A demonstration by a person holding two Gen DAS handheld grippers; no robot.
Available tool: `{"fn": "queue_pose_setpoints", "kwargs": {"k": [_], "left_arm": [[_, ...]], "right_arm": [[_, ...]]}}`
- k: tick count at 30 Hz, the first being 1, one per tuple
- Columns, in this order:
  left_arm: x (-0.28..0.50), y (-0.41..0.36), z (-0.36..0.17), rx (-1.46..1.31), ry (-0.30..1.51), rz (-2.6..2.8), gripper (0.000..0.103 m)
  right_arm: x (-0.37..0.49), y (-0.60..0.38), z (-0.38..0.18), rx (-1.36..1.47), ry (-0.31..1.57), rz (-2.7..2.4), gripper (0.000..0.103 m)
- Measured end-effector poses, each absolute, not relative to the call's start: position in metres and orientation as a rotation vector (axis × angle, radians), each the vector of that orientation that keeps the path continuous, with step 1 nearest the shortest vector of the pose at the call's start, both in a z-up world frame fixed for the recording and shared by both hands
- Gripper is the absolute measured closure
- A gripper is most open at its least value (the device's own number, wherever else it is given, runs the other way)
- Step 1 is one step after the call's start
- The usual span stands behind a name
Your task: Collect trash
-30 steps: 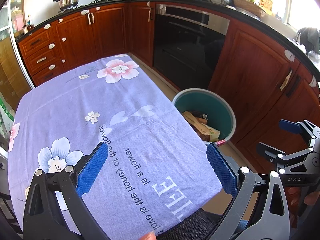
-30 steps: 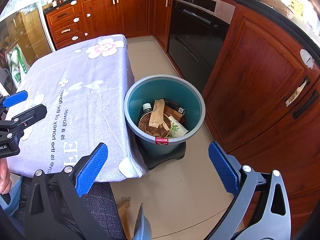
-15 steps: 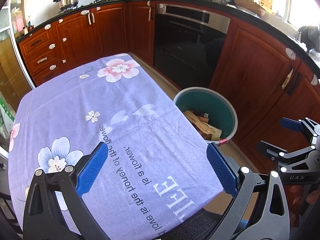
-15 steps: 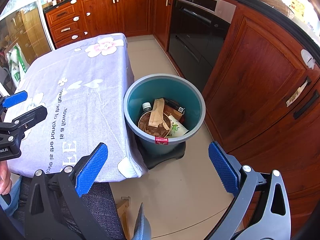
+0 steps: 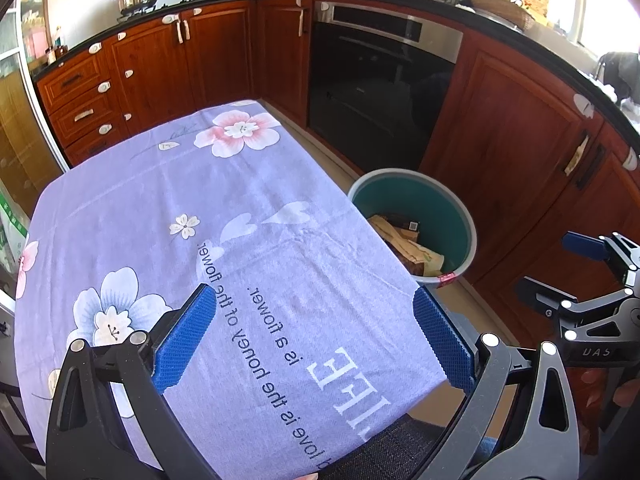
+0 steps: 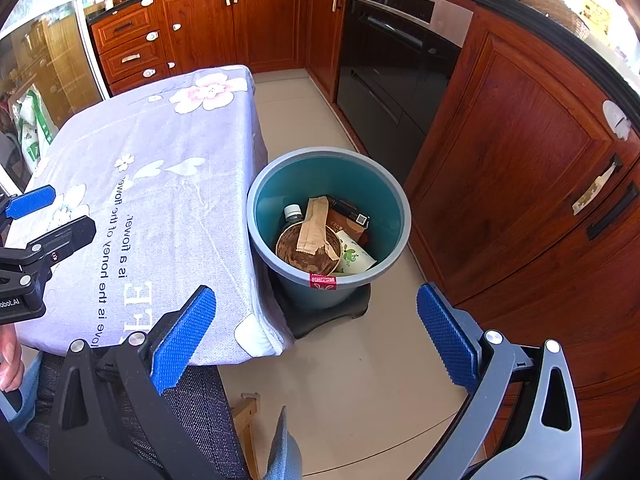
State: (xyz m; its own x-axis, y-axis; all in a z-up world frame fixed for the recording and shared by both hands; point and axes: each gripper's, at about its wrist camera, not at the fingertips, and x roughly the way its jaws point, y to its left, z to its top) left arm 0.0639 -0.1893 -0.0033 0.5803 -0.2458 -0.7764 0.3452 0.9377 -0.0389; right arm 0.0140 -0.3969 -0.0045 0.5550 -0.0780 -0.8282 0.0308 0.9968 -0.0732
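A teal trash bin [image 6: 394, 200] stands on the floor beside the table; it also shows in the left wrist view [image 5: 464, 220]. Inside lie a brown paper bowl [image 6: 296, 256], a paper strip [image 6: 312, 226], a bottle [image 6: 293, 213], a dark box [image 6: 346, 210] and a white cup [image 6: 356, 258]. My left gripper [image 5: 316, 336] is open and empty above the near end of the tablecloth [image 5: 160, 200]. My right gripper [image 6: 316, 336] is open and empty, held above the floor in front of the bin.
The purple flowered tablecloth [image 6: 168, 168] covers the table. Wooden cabinets [image 6: 520, 160] and a black oven [image 6: 384, 64] ring the room. A dark chair seat [image 6: 200, 420] lies below the grippers. The bin sits on a black base [image 6: 352, 312].
Both grippers have stayed open and nearly still. The left wrist view has shifted very slightly, so the bin sits a little further right.
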Motion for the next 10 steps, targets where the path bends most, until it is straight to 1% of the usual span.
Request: {"fn": "queue_pose_setpoints", "kwargs": {"k": [10], "left_arm": [[0.0644, -0.1890, -0.0038, 0.118, 0.891, -0.334, 0.004]], "right_arm": [[0.0155, -0.3982, -0.0038, -0.053, 0.980, -0.065, 0.006]]}}
